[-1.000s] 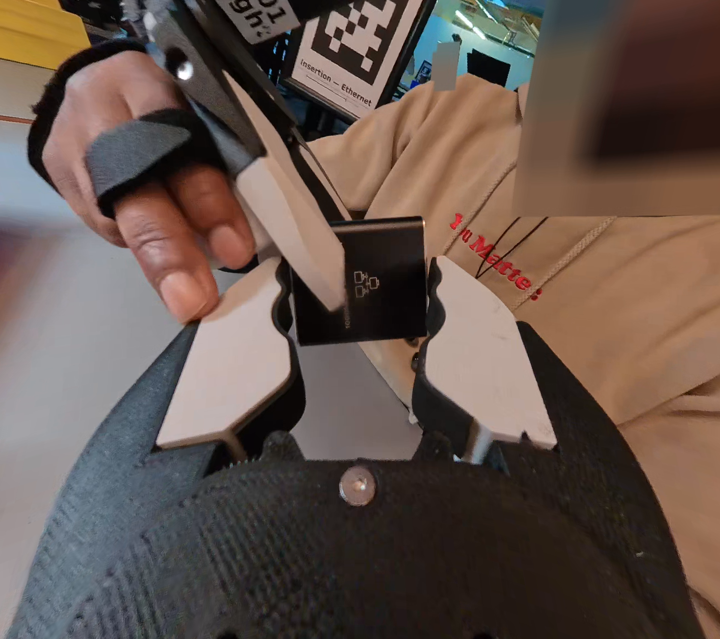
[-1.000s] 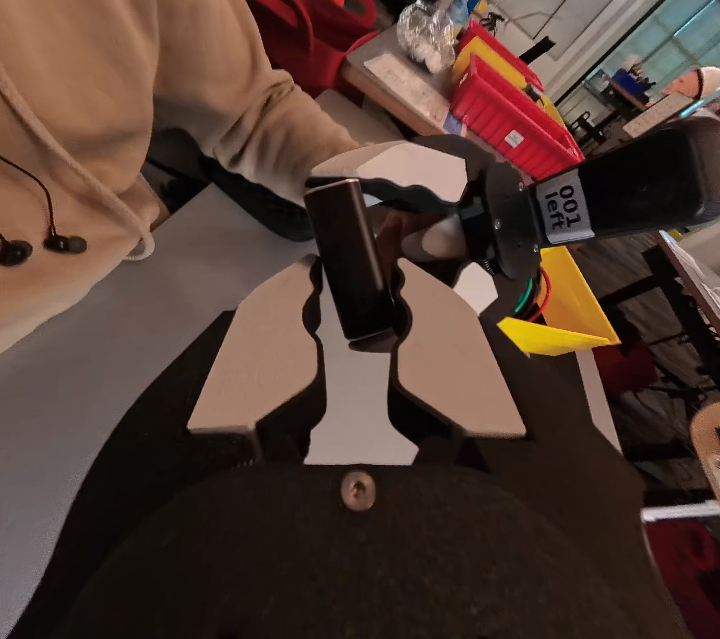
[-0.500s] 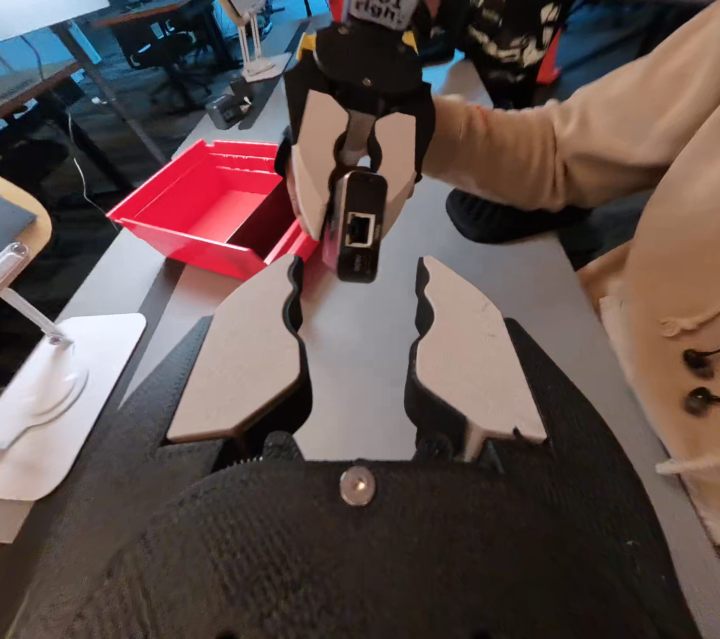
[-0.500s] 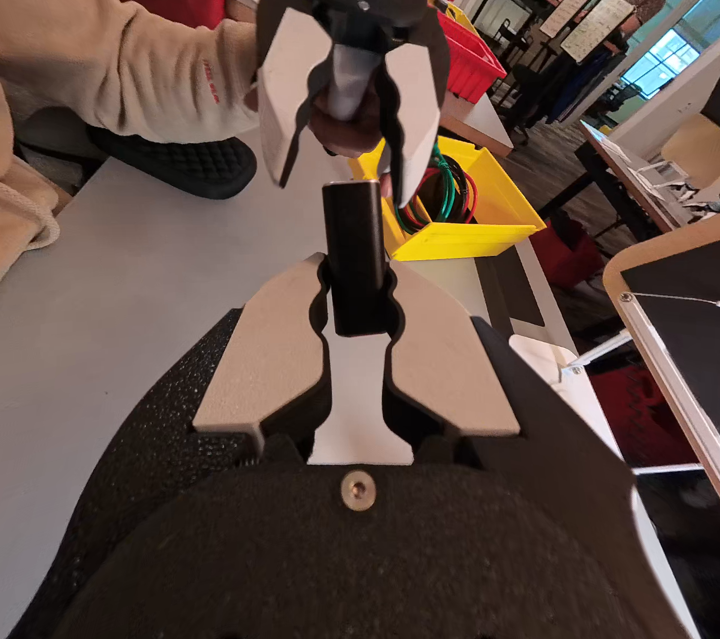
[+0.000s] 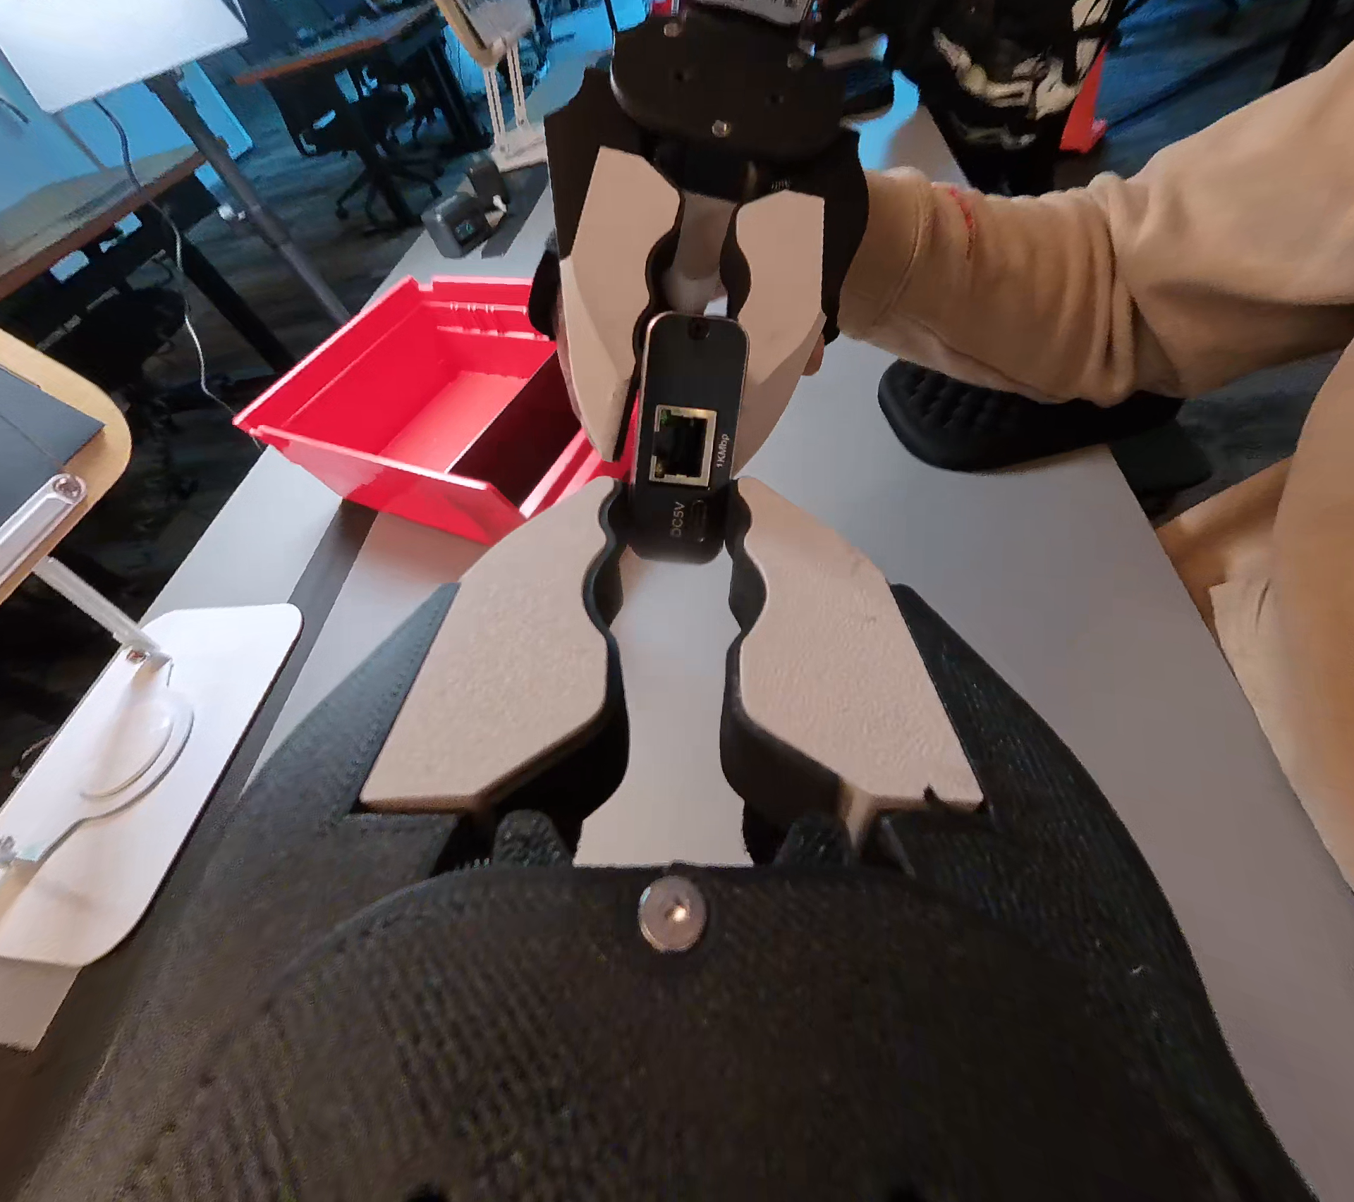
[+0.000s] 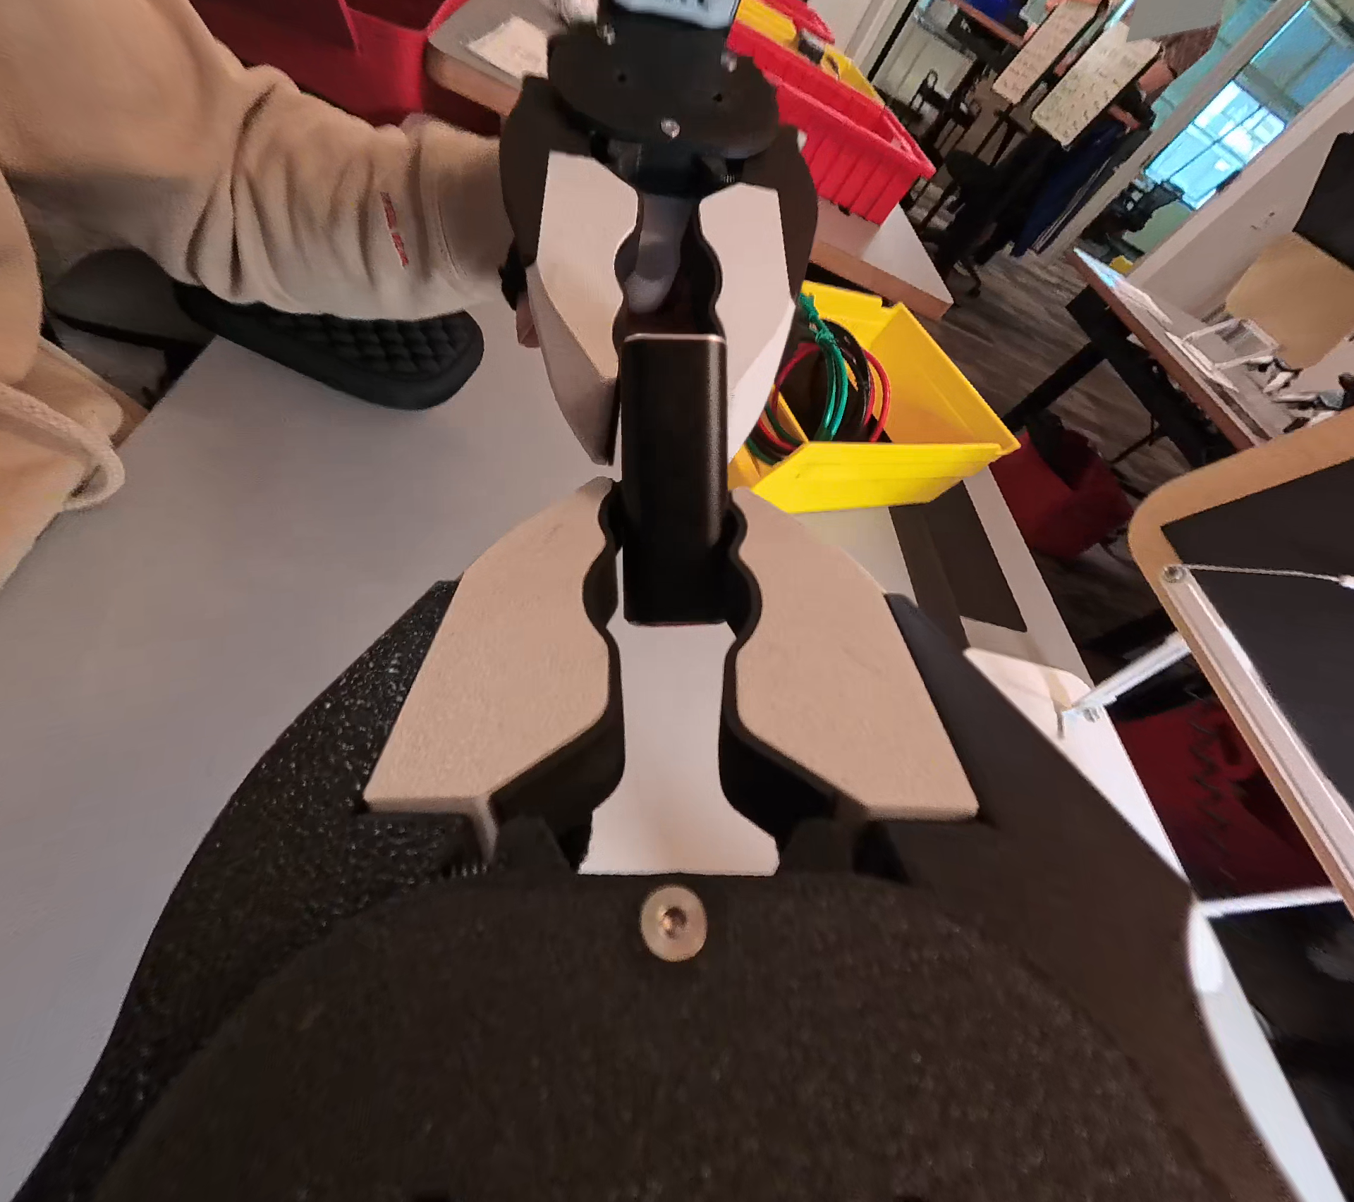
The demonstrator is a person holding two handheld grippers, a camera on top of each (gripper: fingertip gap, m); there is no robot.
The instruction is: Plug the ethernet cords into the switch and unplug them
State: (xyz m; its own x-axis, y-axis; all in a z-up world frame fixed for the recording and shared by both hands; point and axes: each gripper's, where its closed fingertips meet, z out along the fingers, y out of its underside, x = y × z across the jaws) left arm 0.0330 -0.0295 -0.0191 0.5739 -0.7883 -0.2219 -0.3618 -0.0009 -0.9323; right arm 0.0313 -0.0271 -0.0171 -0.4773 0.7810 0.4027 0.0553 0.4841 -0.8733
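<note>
A small black switch (image 5: pixel 689 434) hangs in the air between my two grippers, which face each other above the grey table (image 5: pixel 952 581). Its end with one ethernet port faces the left wrist view. My left gripper (image 5: pixel 674 497) is shut on the near end of the switch by its narrow sides. My right gripper (image 6: pixel 670 500) is shut on the other end of the switch (image 6: pixel 670 471), and it shows from the front in the left wrist view (image 5: pixel 681 405). Coiled ethernet cords (image 6: pixel 828 398), green, red and black, lie in a yellow bin (image 6: pixel 879 471).
A red bin (image 5: pixel 439 420) stands at the table's far left edge. A white stand base (image 5: pixel 110 764) is at the left. A black padded rest (image 5: pixel 1026 420) lies under the person's beige sleeve (image 5: pixel 1099 273). A framed dark board (image 6: pixel 1282 581) stands at the right. Only a small space, under 4 cm, lies between the two pairs of fingers.
The left gripper first held the switch by its wide faces, then let go as the right gripper took it. It has now come forward and shut on the switch's narrow sides.
</note>
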